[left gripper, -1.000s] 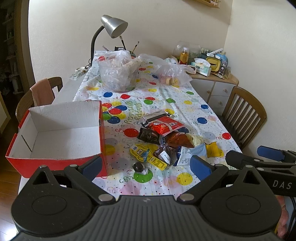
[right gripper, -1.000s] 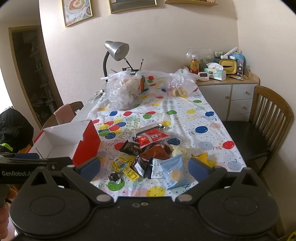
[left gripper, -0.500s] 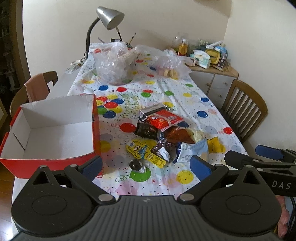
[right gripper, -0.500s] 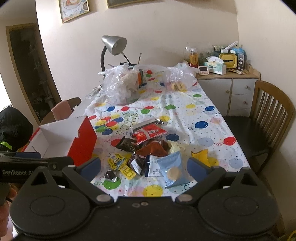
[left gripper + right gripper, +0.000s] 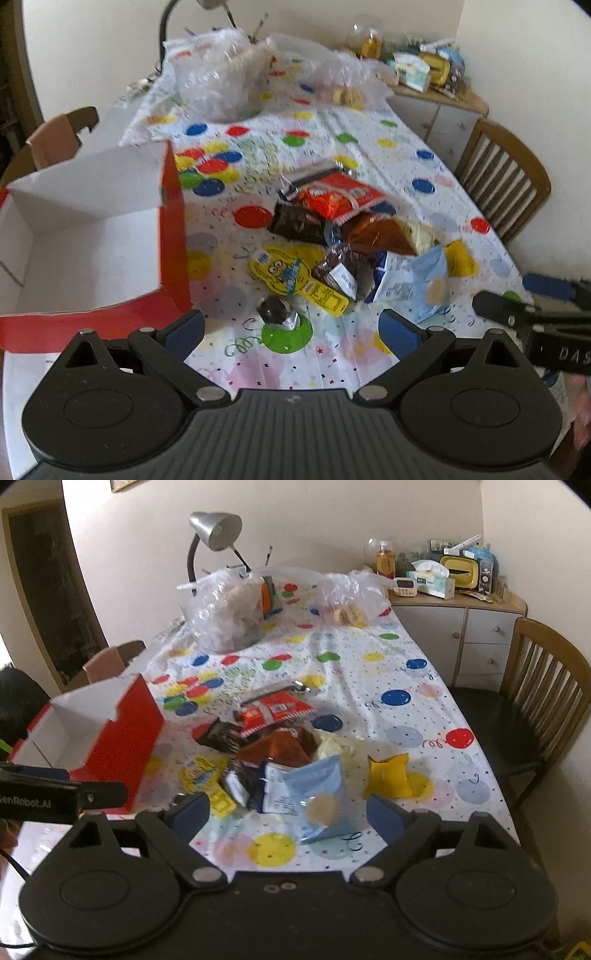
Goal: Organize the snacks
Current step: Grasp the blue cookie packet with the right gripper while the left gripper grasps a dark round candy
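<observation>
Fingers [image 5: 183,326] apart; right gripper [image 5: 554,306] reads "DAS".

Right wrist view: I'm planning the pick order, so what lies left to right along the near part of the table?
Red box → yellow character packet → light blue pouch → yellow wrapped snack.

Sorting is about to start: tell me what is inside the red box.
The red box shows only bare white cardboard inside. Its near wall hides the front strip of the floor.
</observation>
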The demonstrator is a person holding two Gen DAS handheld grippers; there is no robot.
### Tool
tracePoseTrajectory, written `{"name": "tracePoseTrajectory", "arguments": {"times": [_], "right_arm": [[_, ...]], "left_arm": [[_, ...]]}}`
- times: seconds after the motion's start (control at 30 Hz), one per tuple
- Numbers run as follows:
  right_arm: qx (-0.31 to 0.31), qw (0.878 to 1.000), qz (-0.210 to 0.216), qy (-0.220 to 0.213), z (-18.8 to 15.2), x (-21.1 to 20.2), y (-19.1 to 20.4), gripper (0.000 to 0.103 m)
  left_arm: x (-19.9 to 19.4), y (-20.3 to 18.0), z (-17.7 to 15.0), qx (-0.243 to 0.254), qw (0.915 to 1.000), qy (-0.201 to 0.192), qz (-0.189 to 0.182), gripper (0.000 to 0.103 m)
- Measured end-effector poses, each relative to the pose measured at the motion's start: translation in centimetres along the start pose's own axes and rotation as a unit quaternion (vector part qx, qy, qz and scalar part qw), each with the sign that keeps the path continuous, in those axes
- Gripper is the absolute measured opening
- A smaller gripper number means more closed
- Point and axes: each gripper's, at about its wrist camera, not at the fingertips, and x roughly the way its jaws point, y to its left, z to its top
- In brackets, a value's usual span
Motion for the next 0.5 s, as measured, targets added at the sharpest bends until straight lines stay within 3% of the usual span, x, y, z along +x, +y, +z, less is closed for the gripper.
{"name": "tracePoseTrajectory", "arguments": {"times": [0.23,0.5], "right_arm": [[-0.042,0.999,-0.002,0.033,0.3,5.2,-1.5,0.085],[-0.069,0.995,-0.009,0.075,-0.6,9.0,-1.7,0.077]], "left_arm": [[5.1,-0.2,0.3,0.017,0.9994,0.028,0.010,0.096],[10.1,1.0,0.3,0.007,0.9965,0.080,0.025,0.066]]}}
